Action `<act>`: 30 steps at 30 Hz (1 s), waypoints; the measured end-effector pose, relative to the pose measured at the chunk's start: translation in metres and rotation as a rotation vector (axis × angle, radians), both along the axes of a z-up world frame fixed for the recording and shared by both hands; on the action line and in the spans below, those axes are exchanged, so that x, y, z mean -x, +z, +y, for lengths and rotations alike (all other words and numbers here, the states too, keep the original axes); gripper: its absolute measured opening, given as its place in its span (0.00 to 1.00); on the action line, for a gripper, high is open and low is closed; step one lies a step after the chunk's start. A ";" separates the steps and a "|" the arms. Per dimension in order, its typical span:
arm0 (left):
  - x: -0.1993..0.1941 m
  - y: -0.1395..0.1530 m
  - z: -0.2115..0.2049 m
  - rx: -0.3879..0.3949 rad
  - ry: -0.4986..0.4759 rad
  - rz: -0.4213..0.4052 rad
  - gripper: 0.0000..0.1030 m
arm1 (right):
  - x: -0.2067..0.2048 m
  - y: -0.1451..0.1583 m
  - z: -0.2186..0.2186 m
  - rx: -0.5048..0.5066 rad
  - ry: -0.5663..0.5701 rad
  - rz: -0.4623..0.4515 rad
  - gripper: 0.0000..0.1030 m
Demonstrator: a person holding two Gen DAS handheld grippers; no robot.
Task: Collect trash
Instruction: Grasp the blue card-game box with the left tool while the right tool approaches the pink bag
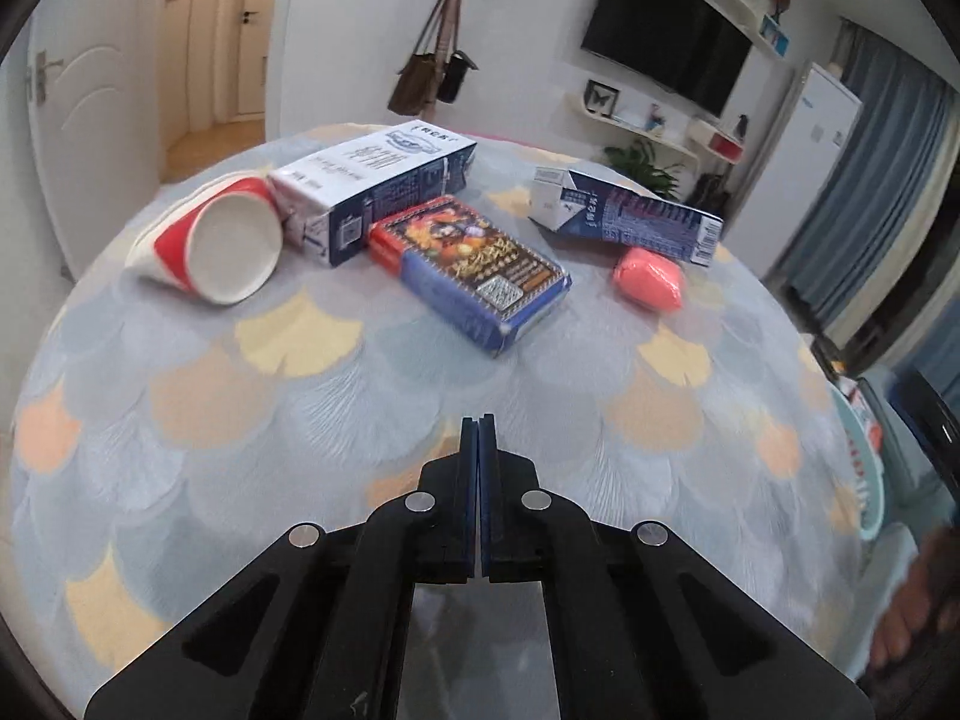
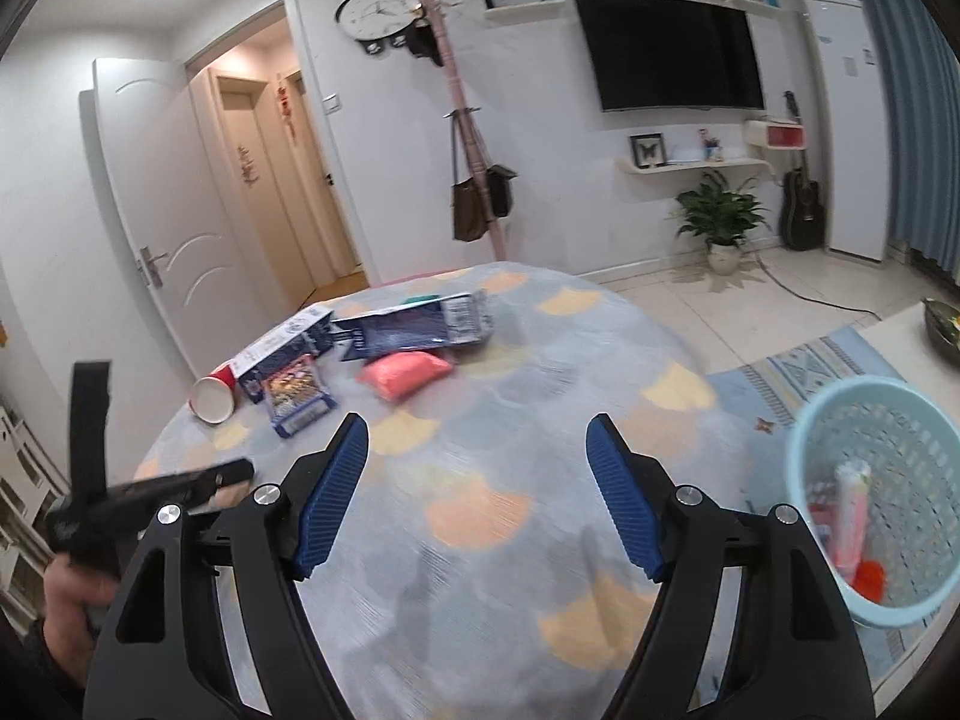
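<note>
Pressed-together left gripper [image 1: 478, 420] holds nothing; right gripper [image 2: 477, 438] is spread wide. Paper cup [image 1: 219, 240] lies at ten o'clock, basket [image 2: 879, 504] at three. Round cup could roll away if bumped.

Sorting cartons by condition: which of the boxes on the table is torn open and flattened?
The blue-and-white carton behind the pink packet; its end flaps gape. The white milk carton and colourful box keep their shape.
</note>
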State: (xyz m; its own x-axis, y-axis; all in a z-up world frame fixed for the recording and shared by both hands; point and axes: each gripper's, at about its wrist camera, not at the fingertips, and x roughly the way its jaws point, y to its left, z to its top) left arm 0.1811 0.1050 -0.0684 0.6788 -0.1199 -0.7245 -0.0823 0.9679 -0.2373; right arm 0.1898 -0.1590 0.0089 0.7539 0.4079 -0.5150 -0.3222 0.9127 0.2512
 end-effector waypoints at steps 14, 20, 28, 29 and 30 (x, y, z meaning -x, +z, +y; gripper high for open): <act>-0.067 0.013 0.000 0.072 0.044 0.038 0.78 | -0.080 -0.017 0.027 -0.187 -0.013 0.203 0.86; -0.120 0.003 -0.016 -0.059 0.146 0.112 0.80 | -0.063 -0.033 -0.005 -0.240 -0.063 0.194 0.86; -0.131 0.000 -0.034 -0.215 0.159 0.111 0.71 | -0.053 -0.035 -0.008 -0.246 -0.024 0.183 0.86; -0.125 0.001 -0.032 -0.204 0.143 0.109 0.69 | -0.053 -0.035 -0.007 -0.244 -0.019 0.182 0.86; -0.116 0.002 -0.030 -0.194 0.126 0.103 0.66 | -0.052 -0.035 -0.005 -0.241 -0.016 0.178 0.86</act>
